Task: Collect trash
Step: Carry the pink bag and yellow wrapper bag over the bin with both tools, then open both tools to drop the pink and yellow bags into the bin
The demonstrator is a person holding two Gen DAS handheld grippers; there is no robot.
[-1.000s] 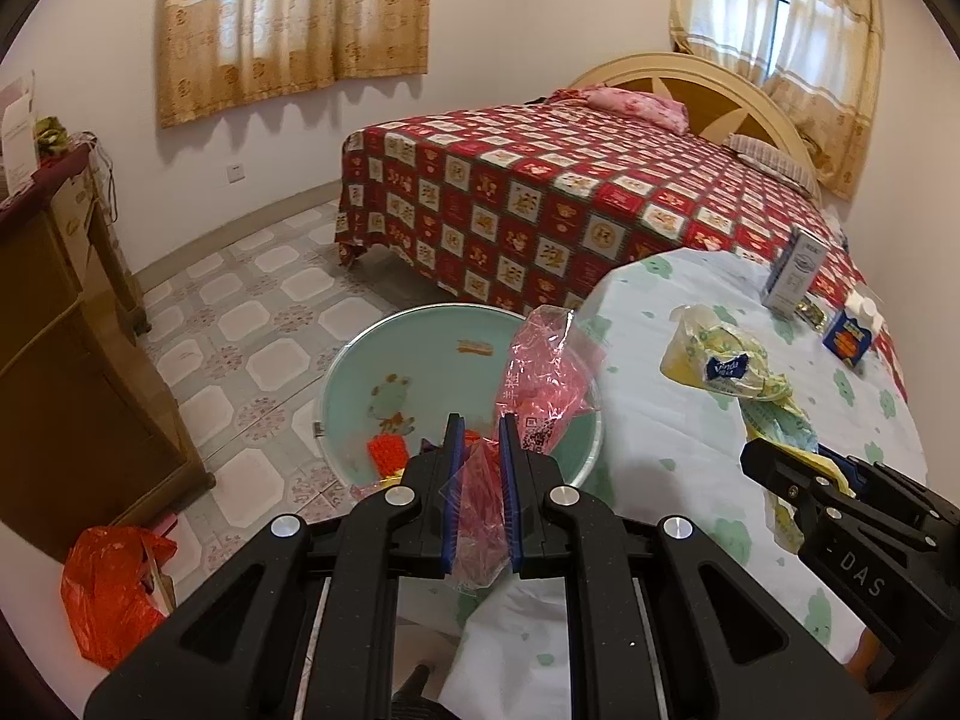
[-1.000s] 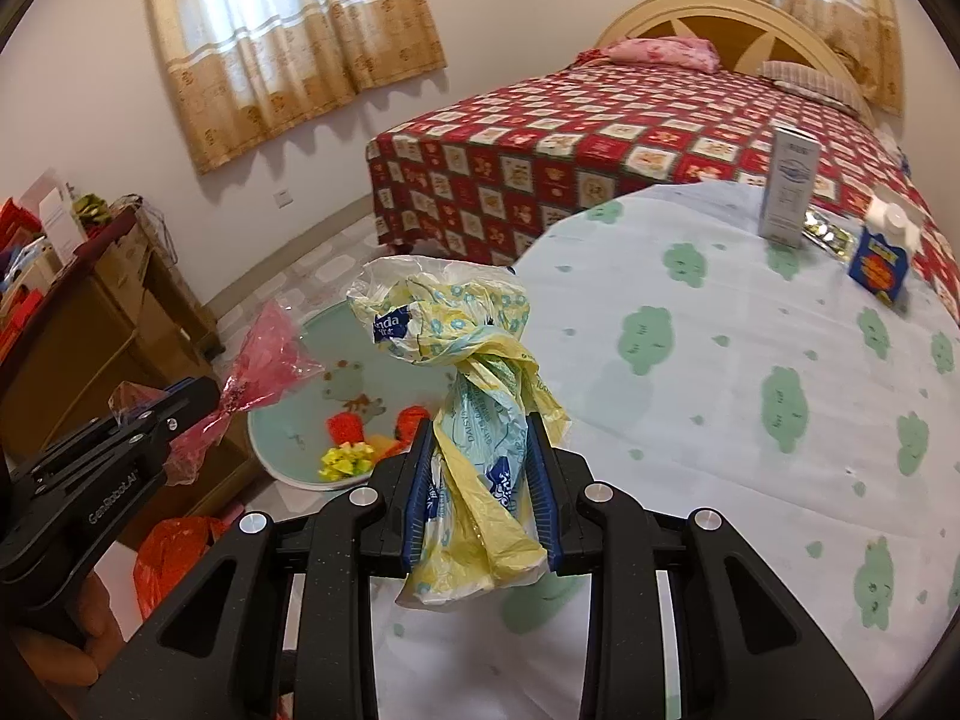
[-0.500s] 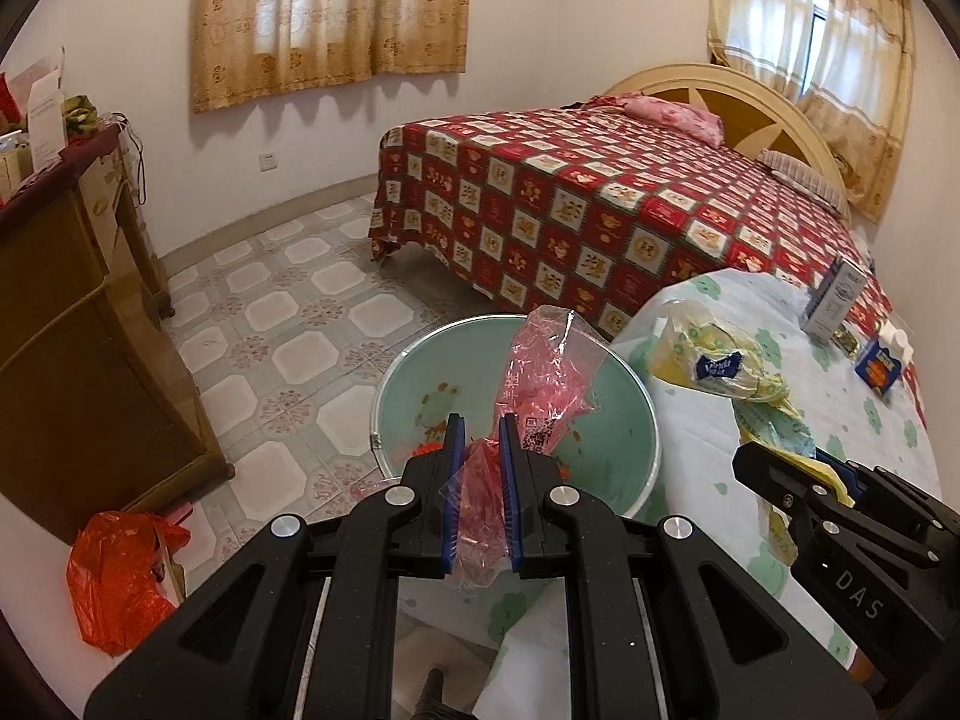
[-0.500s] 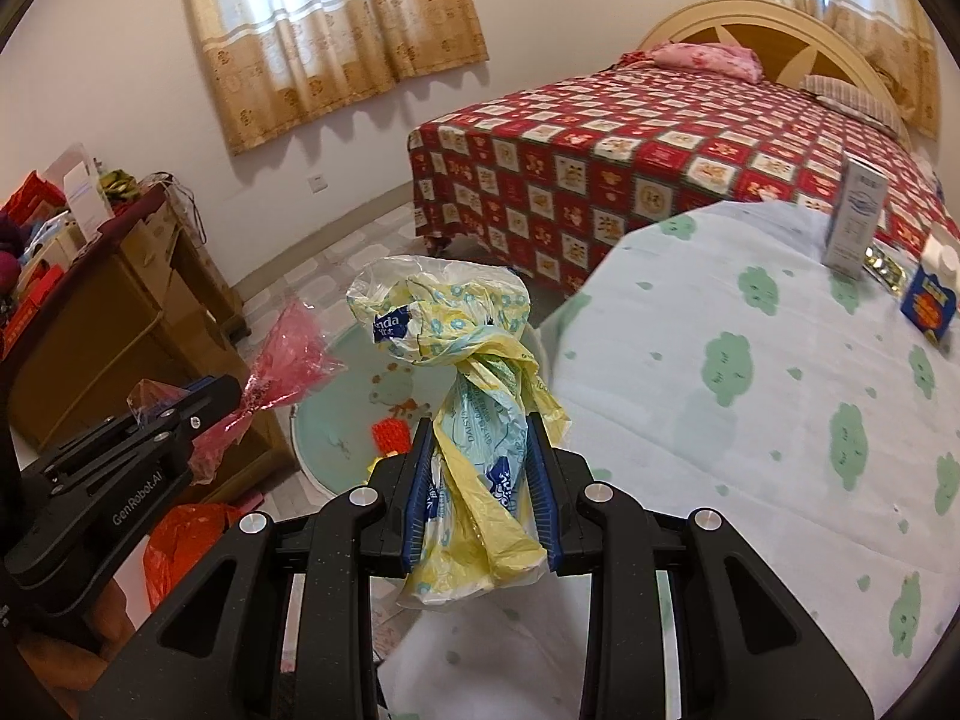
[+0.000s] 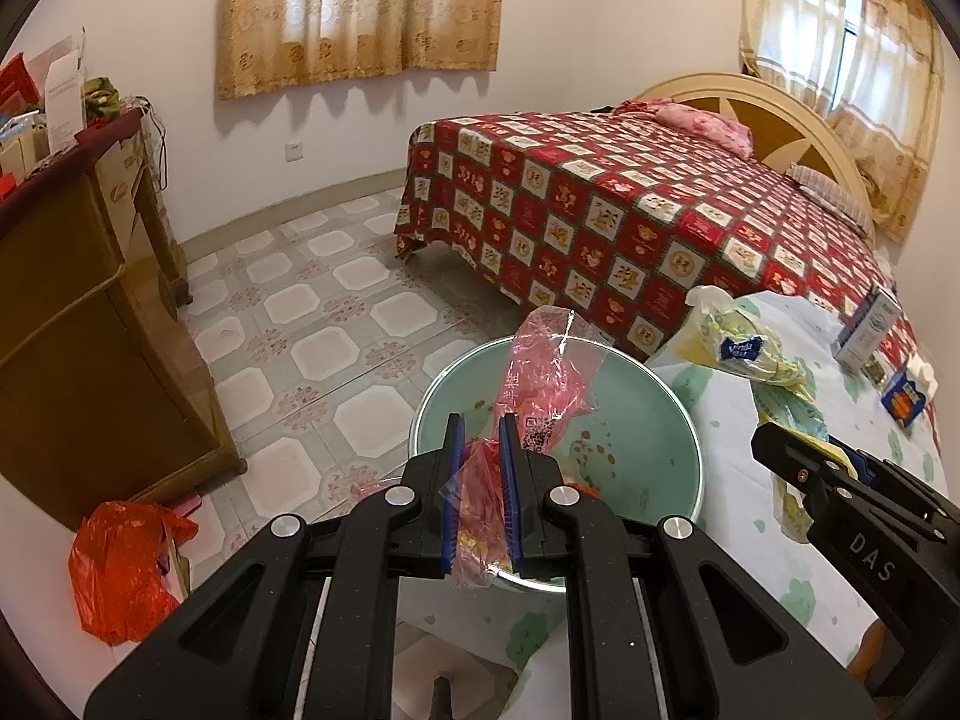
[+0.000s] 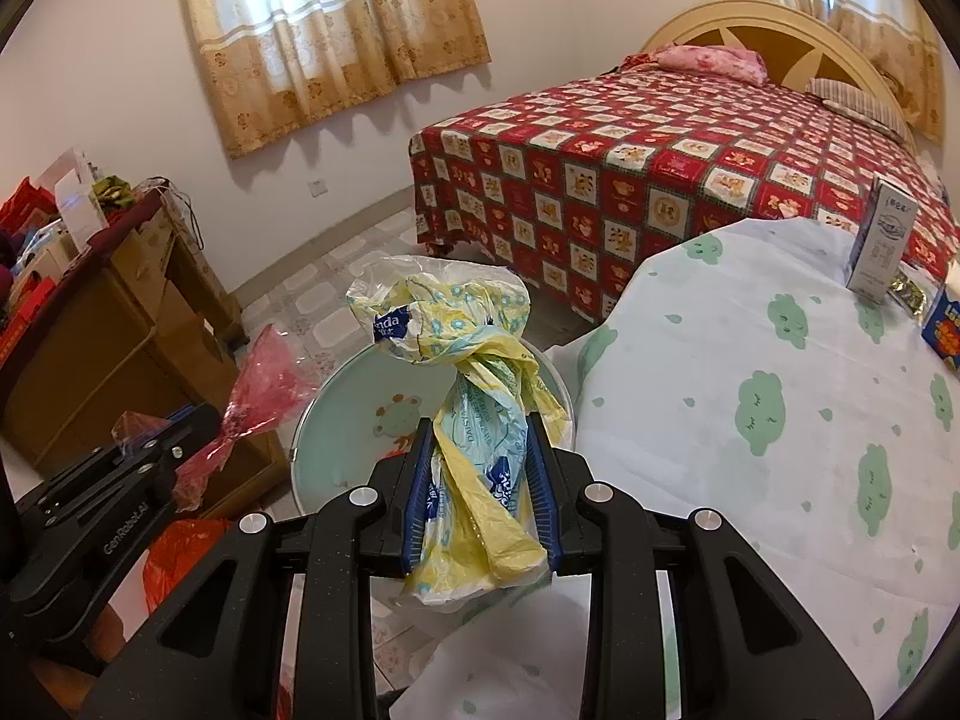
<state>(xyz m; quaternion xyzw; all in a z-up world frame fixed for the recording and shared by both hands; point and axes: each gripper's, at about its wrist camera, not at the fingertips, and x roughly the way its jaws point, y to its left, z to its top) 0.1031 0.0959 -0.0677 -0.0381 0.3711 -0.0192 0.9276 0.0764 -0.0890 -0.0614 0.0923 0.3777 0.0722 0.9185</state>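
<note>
Pink-red wrapper (image 5: 543,384); yellow and pale-blue flowered bag (image 6: 474,414); mint-green basin (image 5: 636,438). White tablecloth (image 6: 750,420) with green clouds; red checked bedspread (image 5: 630,222).

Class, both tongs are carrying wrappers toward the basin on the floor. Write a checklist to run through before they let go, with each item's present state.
1. Left tongs shut on red wrapper: ok.
2. Right tongs shut on yellow wrapper: ok.
3. Green basin open, with room: ok.
4. Red wrapper over the basin: ok.
5. Yellow wrapper fully over the basin, clear of the tablecloth: cannot tell.
6. Trash left on the table, near the cartons: cannot tell.
</note>
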